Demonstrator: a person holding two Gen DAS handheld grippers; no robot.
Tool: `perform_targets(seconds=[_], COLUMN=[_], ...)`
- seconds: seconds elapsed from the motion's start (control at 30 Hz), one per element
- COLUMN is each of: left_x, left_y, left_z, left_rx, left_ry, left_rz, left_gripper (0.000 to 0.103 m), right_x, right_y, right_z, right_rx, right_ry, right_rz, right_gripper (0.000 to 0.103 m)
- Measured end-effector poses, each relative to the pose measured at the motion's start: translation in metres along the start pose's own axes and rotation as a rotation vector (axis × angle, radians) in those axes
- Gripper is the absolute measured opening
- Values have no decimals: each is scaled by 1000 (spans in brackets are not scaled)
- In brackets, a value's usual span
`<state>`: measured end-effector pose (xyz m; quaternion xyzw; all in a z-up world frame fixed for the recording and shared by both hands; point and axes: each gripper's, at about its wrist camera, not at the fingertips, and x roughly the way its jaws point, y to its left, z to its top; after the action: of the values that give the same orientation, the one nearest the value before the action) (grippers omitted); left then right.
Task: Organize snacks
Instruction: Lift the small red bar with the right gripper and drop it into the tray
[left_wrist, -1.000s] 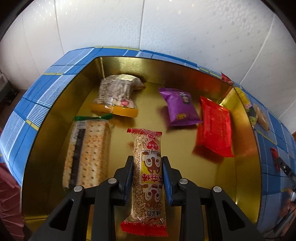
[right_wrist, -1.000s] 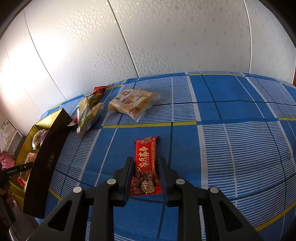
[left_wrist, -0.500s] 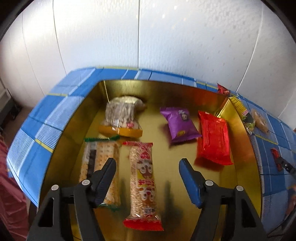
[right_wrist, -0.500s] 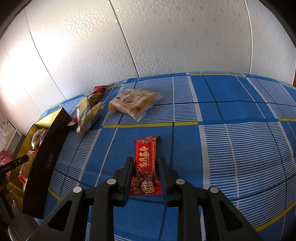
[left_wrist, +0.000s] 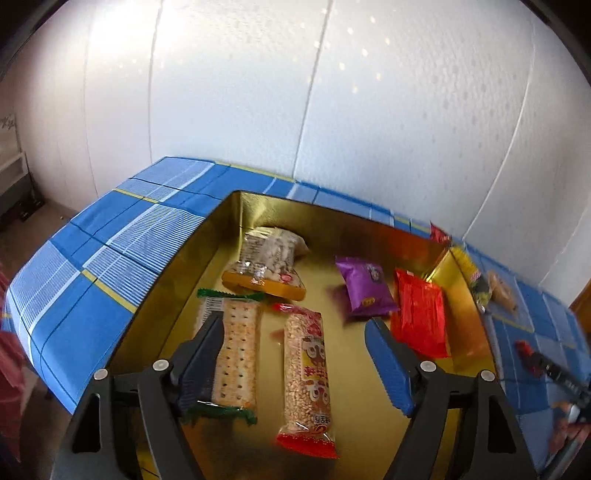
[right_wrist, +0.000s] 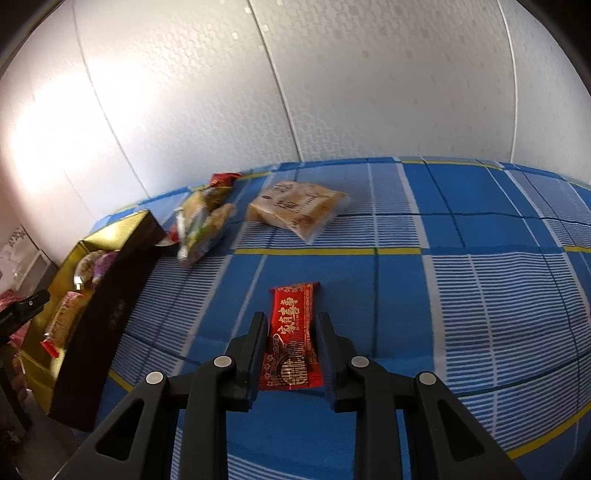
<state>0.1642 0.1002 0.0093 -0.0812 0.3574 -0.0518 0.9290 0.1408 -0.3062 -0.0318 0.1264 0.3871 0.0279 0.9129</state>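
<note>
Since a second ago, released: puffed-rice bar (left_wrist: 307, 373), then clamped between the left gripper (left_wrist: 295, 363) pads, now lying free on the gold floor of the tray (left_wrist: 476, 343), the jaws swung wide and drawn back and up. Left wrist view: jaws opening, well apart, touching nothing, bar between them in the picture but lower, flat in mid-frame. Laid parallel to the cracker pack (left_wrist: 236, 350) just left of it, probably to keep long packets in a neat row. Further up, clear nut bag (left_wrist: 267, 264) in the upper left of the tray, purple packet (left_wrist: 364, 290) and red packet (left_wrist: 419, 317) toward the right. More snacks outside the tray wall at right, blurred. Right wrist view: right gripper (right_wrist: 290, 341) nearly closed, pads pressed on both long edges of a red wrapped bar (right_wrist: 291, 332) at lower centre, bar flat on the blue checked cloth of the desk (right_wrist: 480, 295); gripped across its narrow width, likely for a steady lift toward the tray at the left edge of the frame. Pale biscuit packet (right_wrist: 299, 208) and green-yellow bags (right_wrist: 203, 225) at upper centre-left, untouched, still to be sorted by the look of it.
</note>
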Motion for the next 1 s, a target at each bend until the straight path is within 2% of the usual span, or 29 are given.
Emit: perform_targets(seconds=[0.17, 0.27, 0.47, 0.53, 0.7, 0.87, 0.93, 1.0], left_x=[-4, -7, -1, -1, -2, -6, -6, -7], left_y=[7, 13, 18, 19, 19, 13, 13, 12], left_z=[0, 1, 0, 0, 0, 0, -1, -1], left_rx=[-31, -47, -57, -62, -59, -25, -21, -20], left_ry=[-22, -32, -3, -1, -4, -19, -19, -18], left_rz=[-3, 3, 31, 29, 21, 22, 20, 10], left_gripper=[79, 86, 86, 86, 86, 86, 86, 87], right_x=[-4, -6, -11, -13, -20, -21, -17, -14], right_y=[14, 19, 32, 35, 57, 79, 76, 64], right_z=[-8, -10, -5, -1, 7, 7, 6, 6], right_rx=[-49, -38, -56, -44, -63, -145, -139, -80], right_ry=[-8, -12, -9, -13, -23, -27, -18, 0], right_rz=[6, 38, 20, 32, 54, 36, 0, -27], right_gripper=[27, 27, 27, 21, 21, 21, 21, 22])
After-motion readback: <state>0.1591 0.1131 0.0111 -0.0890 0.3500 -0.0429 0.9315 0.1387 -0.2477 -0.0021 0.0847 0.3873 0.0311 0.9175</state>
